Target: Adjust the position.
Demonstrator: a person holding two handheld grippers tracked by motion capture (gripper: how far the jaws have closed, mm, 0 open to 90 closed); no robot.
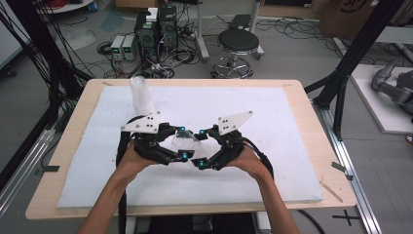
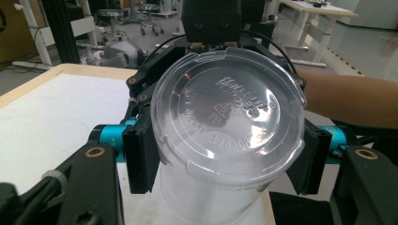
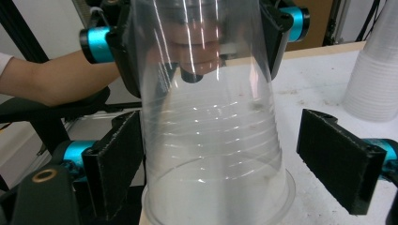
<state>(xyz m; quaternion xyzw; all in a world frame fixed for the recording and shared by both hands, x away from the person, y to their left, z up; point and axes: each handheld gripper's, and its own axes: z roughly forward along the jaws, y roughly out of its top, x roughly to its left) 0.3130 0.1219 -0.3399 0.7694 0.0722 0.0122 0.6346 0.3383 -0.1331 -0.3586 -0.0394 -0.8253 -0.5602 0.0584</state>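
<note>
A clear plastic cup lies level in the air between my two grippers, over the white foam sheet. My left gripper is shut on its narrow base end. In the left gripper view the cup's embossed bottom faces the camera, and both pads of the left gripper press on its sides. My right gripper faces it from the right. In the right gripper view the right gripper is open and straddles the wide rim end of the cup. Its right pad stands apart from the wall.
A tall stack of clear cups stands at the back left of the foam sheet, and the stack shows beside the held cup in the right gripper view. The wooden table's edge frames the sheet. A stool and computers stand on the floor beyond.
</note>
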